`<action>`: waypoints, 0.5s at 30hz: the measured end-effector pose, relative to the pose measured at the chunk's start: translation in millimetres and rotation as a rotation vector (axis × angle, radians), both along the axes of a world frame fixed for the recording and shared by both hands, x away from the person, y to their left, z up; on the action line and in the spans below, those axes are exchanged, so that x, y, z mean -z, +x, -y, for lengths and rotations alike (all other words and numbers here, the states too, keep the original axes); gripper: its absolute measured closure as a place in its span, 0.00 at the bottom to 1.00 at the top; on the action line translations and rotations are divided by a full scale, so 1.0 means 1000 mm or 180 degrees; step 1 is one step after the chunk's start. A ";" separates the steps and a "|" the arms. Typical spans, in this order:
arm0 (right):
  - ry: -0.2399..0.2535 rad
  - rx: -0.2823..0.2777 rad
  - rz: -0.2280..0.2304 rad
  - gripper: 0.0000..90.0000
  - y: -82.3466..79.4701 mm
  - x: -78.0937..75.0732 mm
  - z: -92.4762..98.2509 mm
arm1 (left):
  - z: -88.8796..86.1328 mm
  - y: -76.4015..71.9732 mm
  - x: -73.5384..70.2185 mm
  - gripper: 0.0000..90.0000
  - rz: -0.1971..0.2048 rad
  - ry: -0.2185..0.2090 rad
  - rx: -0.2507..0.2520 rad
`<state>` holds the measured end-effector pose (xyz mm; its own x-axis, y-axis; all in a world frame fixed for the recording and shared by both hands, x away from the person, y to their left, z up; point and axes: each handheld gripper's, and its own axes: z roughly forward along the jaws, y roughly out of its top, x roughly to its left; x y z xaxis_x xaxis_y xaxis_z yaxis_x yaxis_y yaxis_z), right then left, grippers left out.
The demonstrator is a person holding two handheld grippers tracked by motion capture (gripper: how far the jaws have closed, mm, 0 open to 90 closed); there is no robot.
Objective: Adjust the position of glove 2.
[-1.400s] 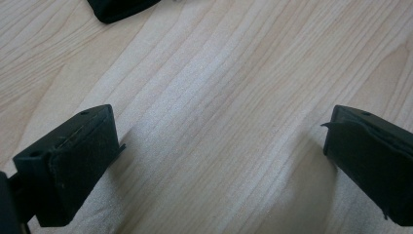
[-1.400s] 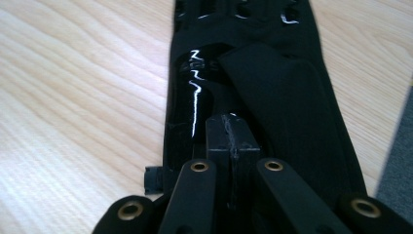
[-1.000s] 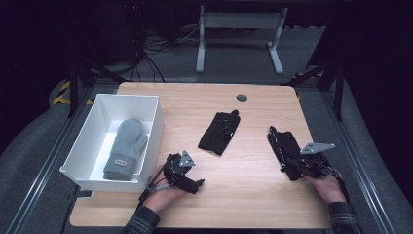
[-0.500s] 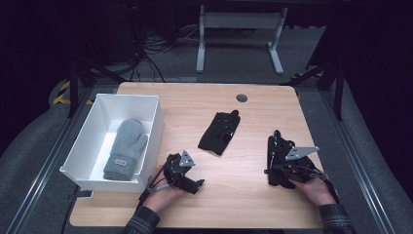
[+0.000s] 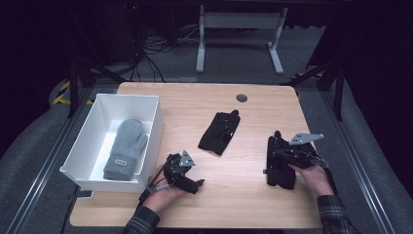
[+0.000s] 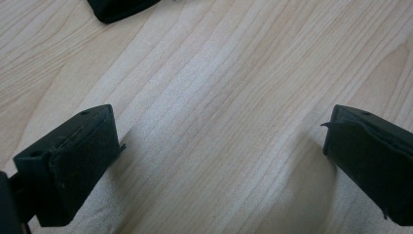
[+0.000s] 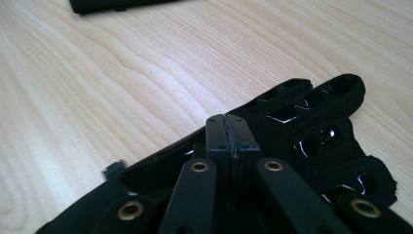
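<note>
Now, from the bench's left edge: grey mitten [image 5: 125, 148] sits in the white bin [image 5: 151, 127], left tongs [image 5: 191, 183] gape empty near the front edge, right tongs [image 7: 233, 136] pinch a black glove [image 7: 311, 122] thinly—drag it binward and it may slip.

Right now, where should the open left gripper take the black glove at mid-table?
The near, wide end of the black glove. It lies flat, narrow end pointing away, and that wide end is nearest the left gripper, so probably come in low from the near side and pinch its edge.
</note>
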<state>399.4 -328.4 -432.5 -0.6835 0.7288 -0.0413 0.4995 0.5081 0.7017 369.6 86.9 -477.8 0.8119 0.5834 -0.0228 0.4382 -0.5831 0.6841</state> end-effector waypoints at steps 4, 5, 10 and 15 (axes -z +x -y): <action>-0.0112 -0.0005 -0.0114 1.00 0.009 0.011 -0.001 | 0.000 0.000 0.000 0.00 0.0001 0.0001 0.0000; -0.0146 -0.0015 -0.0146 1.00 0.011 0.015 -0.002 | 0.000 0.000 0.000 0.00 0.0004 0.0002 -0.0001; -0.0088 -0.0038 -0.0159 1.00 0.012 0.017 -0.003 | 0.000 0.000 0.000 0.00 0.0004 0.0002 -0.0001; -0.0080 -0.0174 -0.0184 1.00 0.005 0.018 -0.015 | 0.000 0.000 0.000 0.00 0.0004 0.0002 -0.0001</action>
<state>404.2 -313.4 -450.3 -0.7240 0.6895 -0.0183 0.5098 0.5528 0.6592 369.6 86.9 -477.8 0.8117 0.5837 -0.0215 0.4376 -0.5833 0.6843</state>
